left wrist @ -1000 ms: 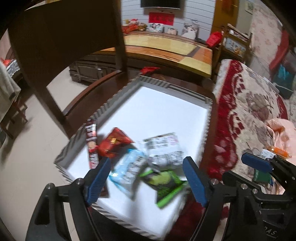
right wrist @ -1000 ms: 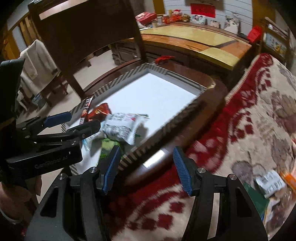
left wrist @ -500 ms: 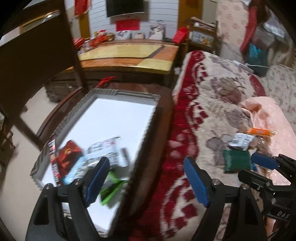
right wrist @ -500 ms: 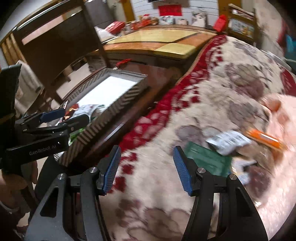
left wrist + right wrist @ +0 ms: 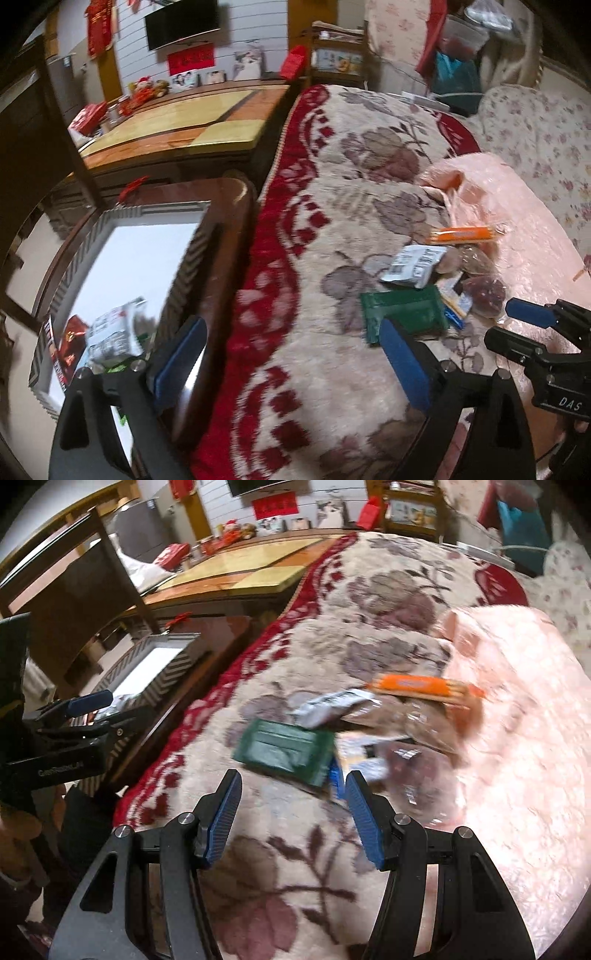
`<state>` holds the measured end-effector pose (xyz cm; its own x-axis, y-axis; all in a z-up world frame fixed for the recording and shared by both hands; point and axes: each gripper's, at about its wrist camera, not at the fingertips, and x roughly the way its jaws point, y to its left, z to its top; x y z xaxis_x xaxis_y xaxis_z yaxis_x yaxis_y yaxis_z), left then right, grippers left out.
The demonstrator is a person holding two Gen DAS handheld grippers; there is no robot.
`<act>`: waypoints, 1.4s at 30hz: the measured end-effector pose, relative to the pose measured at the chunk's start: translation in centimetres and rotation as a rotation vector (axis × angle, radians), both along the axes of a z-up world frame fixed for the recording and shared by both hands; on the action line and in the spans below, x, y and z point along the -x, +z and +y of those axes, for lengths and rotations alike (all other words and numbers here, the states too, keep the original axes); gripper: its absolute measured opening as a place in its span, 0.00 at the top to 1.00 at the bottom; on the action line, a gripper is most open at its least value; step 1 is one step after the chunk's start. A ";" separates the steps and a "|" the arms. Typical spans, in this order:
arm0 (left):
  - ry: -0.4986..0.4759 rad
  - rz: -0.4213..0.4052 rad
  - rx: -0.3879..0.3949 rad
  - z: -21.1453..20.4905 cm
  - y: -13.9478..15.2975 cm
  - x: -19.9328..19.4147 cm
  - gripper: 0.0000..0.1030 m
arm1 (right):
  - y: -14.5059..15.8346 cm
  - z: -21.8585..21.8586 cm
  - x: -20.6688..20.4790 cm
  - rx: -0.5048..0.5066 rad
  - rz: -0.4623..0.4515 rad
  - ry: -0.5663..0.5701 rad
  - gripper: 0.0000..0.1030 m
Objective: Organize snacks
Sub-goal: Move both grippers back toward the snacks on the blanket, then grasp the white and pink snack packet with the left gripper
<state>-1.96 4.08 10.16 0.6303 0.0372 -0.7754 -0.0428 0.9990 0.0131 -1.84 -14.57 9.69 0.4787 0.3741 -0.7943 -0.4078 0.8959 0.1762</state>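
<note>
**Both grippers hanging over the blanket, snack pile just ahead**

So the left gripper [image 5: 291, 354] is pointing down at the floral blanket [image 5: 332, 229], and its jaws are opening wide with nothing between them, just red-and-cream fuzz. The dark green packet [image 5: 404, 310] is lying flat right by the tip of its right-hand blue finger, and from this angle I honestly can't tell if they're touching. Off to the left side of that view, the striped tray [image 5: 184, 258] is sitting on the dark wooden table, with a white-and-grey snack bag [image 5: 110, 332] and a red packet [image 5: 72, 339] already lying in its near corner.

The right gripper [image 5: 291, 812] is standing with its jaws spread and empty too. In its view the green packet [image 5: 284, 751] is lying just beyond the fingertips, a bit left of centre between them. Behind it a silver-white pouch [image 5: 332, 707] is overlapping the pile, and an orange bar [image 5: 421, 686] is lying farthest back at the edge of the pink quilted cover [image 5: 517, 720]. There's some clear-wrapped stuff right of the green packet, but it's too blurry to name.
</note>
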 end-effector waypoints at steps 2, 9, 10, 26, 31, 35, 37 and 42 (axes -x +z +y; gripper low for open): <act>-0.016 0.008 -0.003 -0.8 -0.2 -0.4 0.07 | -0.2 -0.8 -0.2 -0.005 0.007 -0.015 0.43; -0.072 0.039 0.015 -2.5 -0.7 -2.4 0.07 | -0.9 -2.6 -0.6 -0.025 0.024 -0.051 0.43; -0.075 0.043 0.021 -2.7 -0.8 -2.7 0.07 | -1.0 -2.6 -0.6 -0.025 0.028 -0.052 0.43; -0.234 0.149 0.130 -5.6 -2.9 -8.2 0.06 | -2.8 -2.9 -1.0 -0.031 0.076 -0.045 0.43; -0.280 0.192 0.153 -6.6 -4.0 -10.2 0.06 | -3.5 -3.2 -1.3 -0.033 0.094 -0.051 0.43; -0.320 0.219 0.149 -7.5 -4.8 -11.4 0.06 | -4.0 -3.4 -1.5 -0.031 0.107 -0.055 0.43; -0.340 0.228 0.152 -7.8 -5.2 -11.9 0.06 | -4.1 -3.5 -1.6 -0.033 0.110 -0.058 0.43; -0.337 0.254 0.141 -8.2 -6.1 -13.2 0.07 | -4.5 -3.8 -1.9 -0.036 0.118 -0.064 0.43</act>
